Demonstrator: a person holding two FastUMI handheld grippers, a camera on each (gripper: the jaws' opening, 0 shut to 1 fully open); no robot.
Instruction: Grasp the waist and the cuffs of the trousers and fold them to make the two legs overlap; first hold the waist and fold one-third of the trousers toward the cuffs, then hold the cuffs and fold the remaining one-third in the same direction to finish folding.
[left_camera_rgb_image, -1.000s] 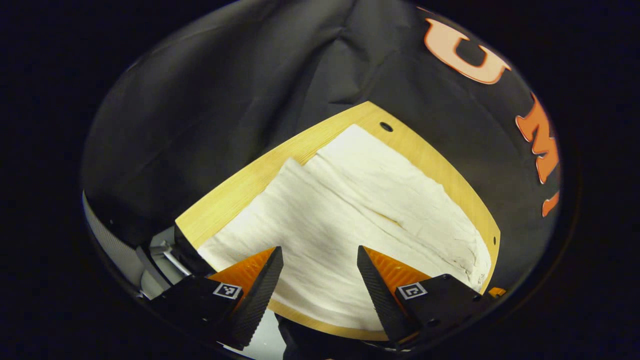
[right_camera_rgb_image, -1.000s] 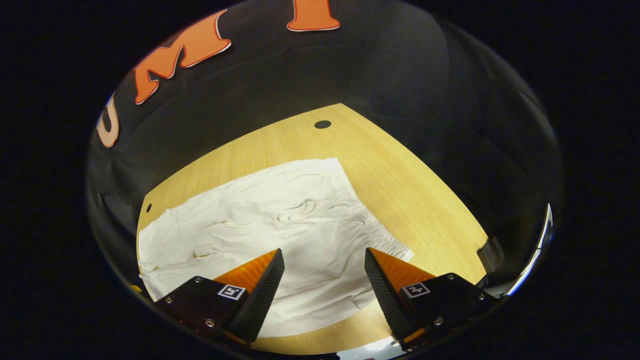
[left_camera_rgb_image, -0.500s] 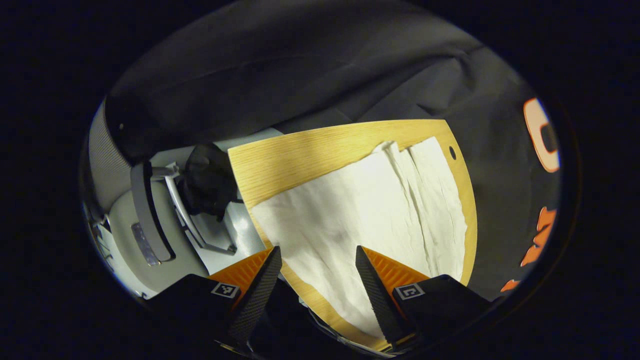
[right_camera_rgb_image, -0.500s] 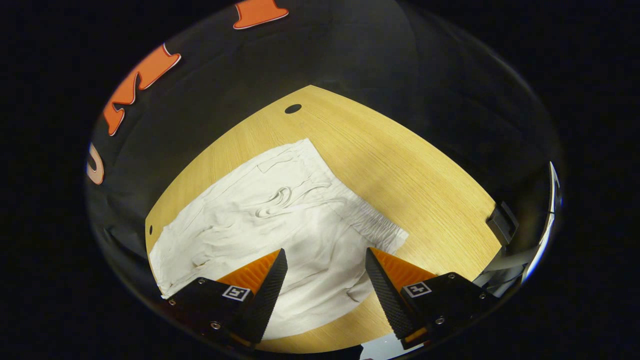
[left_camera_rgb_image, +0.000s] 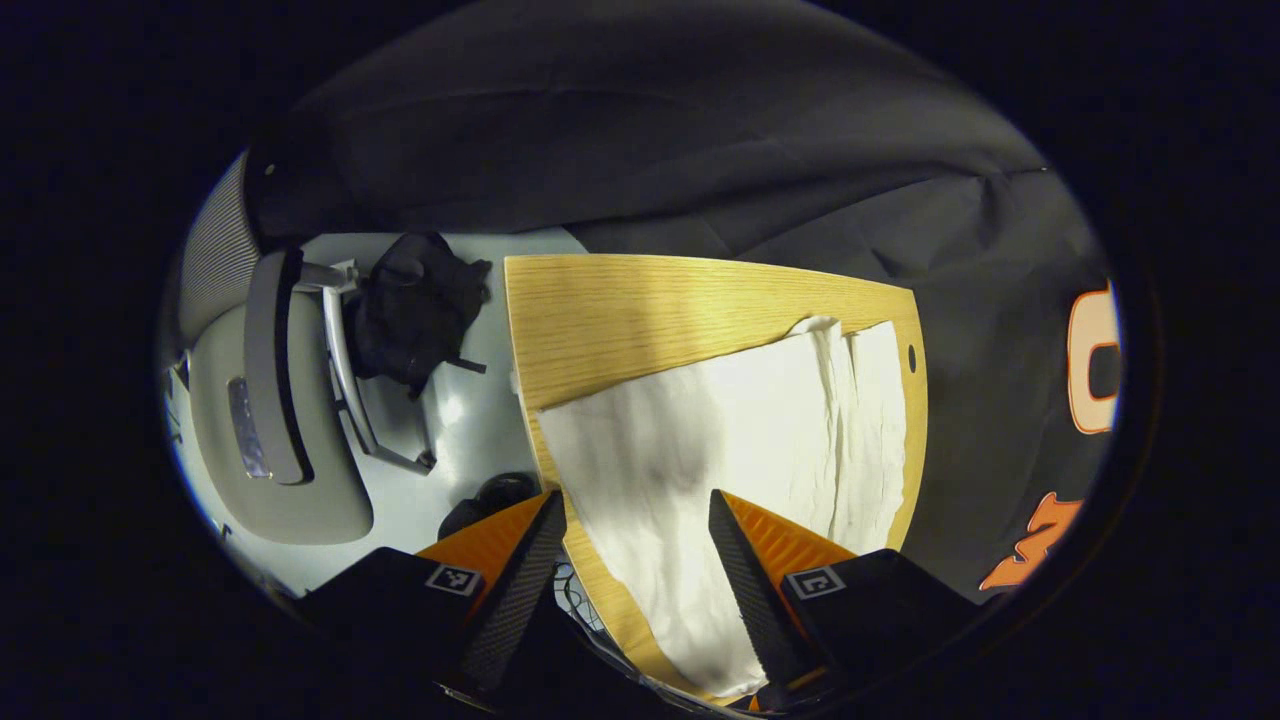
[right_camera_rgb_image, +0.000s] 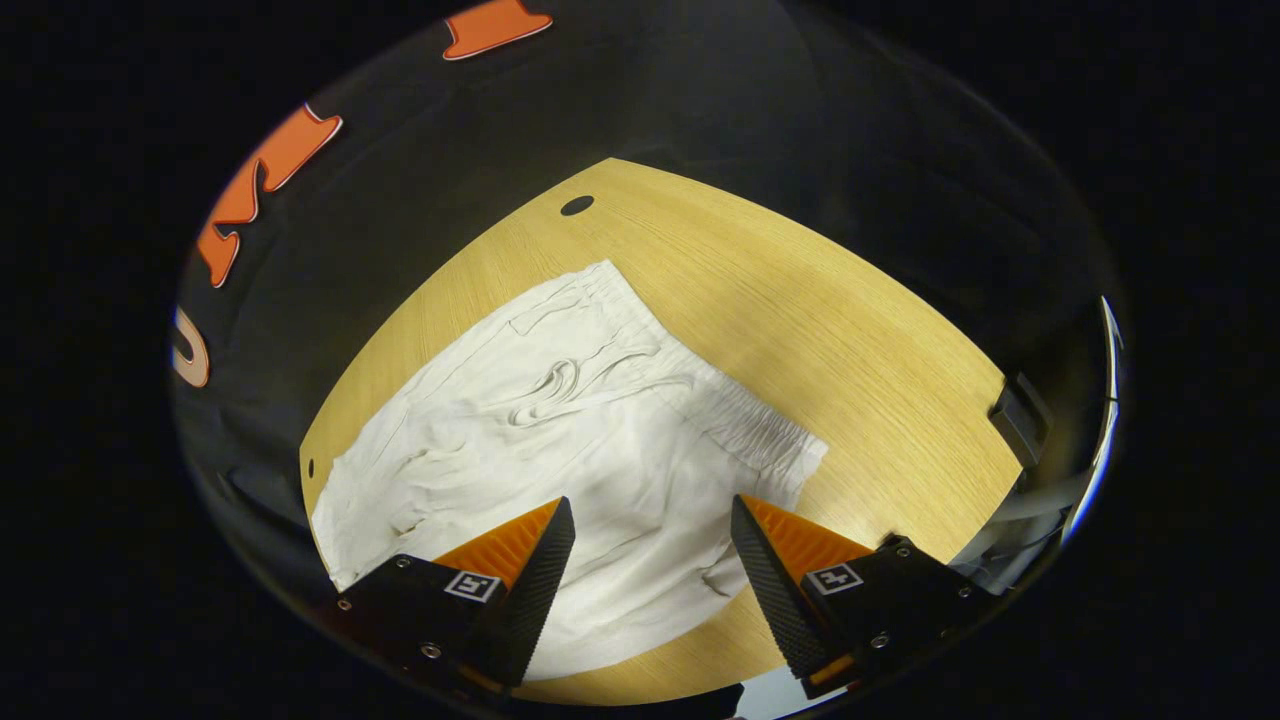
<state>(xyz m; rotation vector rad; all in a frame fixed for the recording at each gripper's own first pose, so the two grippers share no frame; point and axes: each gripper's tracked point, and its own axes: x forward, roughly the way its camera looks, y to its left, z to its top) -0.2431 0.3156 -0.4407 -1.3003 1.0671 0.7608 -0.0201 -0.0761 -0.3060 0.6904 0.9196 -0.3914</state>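
In the left gripper view, the left gripper (left_camera_rgb_image: 632, 560) hangs above the near edge of the table (left_camera_rgb_image: 640, 310), its jaws spread wide with nothing between them. The white trousers (left_camera_rgb_image: 740, 430) lie flat on the wood below, the two leg ends reaching toward the far corner by a small hole (left_camera_rgb_image: 911, 357). The gripper seems placed over the cuff end, ready to come down on the fabric. Beside the table stands a grey chair (left_camera_rgb_image: 270, 400) with a dark bag (left_camera_rgb_image: 415, 305) near it. A second ago this view looked straight across the trousers; since then it has swung so that the table edge, the floor and the chair take up its left side.

In the right gripper view, the right gripper (right_camera_rgb_image: 650, 560) is also released, jaws apart and empty, hovering over the trousers (right_camera_rgb_image: 560, 440) near the gathered waist (right_camera_rgb_image: 740, 430), which lies toward the bare part of the table (right_camera_rgb_image: 850, 340). That suits the first fold, I judge: one claw at the waist, the other at the cuffs. Compared with a second ago, the trousers have turned in this view and the waist band sits closer to the fingers.
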